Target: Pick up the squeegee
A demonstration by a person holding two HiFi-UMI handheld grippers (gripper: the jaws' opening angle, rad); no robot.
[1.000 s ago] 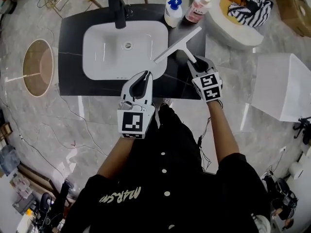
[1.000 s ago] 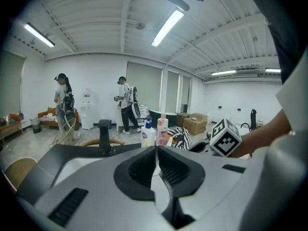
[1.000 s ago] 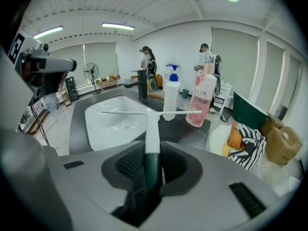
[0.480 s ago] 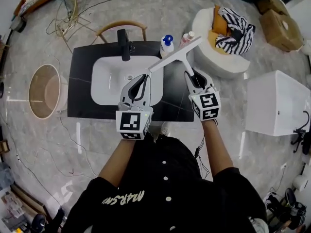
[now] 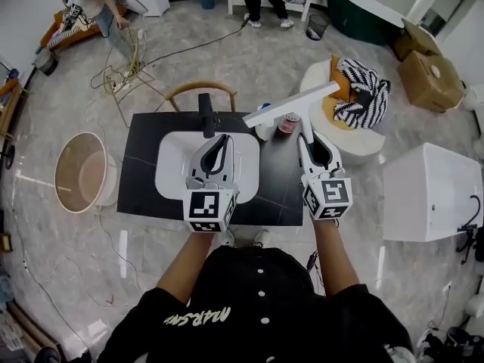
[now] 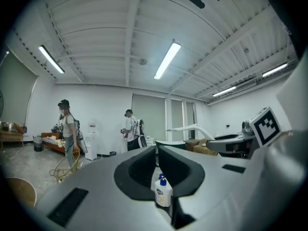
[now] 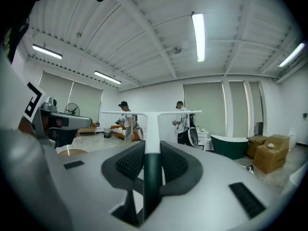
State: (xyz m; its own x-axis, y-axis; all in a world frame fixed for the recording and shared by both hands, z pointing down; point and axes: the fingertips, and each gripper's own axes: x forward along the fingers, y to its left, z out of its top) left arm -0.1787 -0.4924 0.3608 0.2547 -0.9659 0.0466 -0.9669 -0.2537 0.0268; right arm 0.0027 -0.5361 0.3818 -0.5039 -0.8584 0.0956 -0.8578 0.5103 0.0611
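The squeegee (image 5: pixel 291 104) has a white blade and a dark green handle, and it hangs in the air above the black counter (image 5: pixel 144 195). My right gripper (image 5: pixel 306 137) is shut on the handle. In the right gripper view the handle (image 7: pixel 150 129) runs straight out between the ribbed pads of that gripper (image 7: pixel 152 162), with the blade lying level across the top. My left gripper (image 5: pixel 221 138) hovers over the white sink (image 5: pixel 172 169) with its tips together and nothing in them. The left gripper view shows the left gripper (image 6: pixel 157 150) with only a thin slit between the jaws, and the squeegee (image 6: pixel 192 127) off to the right.
On the counter stand a black faucet (image 5: pixel 206 112), a white bottle with a blue cap (image 5: pixel 265 131) and a pink bottle (image 5: pixel 287 123). A wooden chair (image 5: pixel 200 89), a round tub (image 5: pixel 79 172), a white seat with striped cloth (image 5: pixel 355 89) and a white box (image 5: pixel 431 191) surround it. People stand at the far wall.
Both grippers have risen well above the counter. The squeegee has gone up with the right gripper, off the counter beside the sink, and both grippers now point level.
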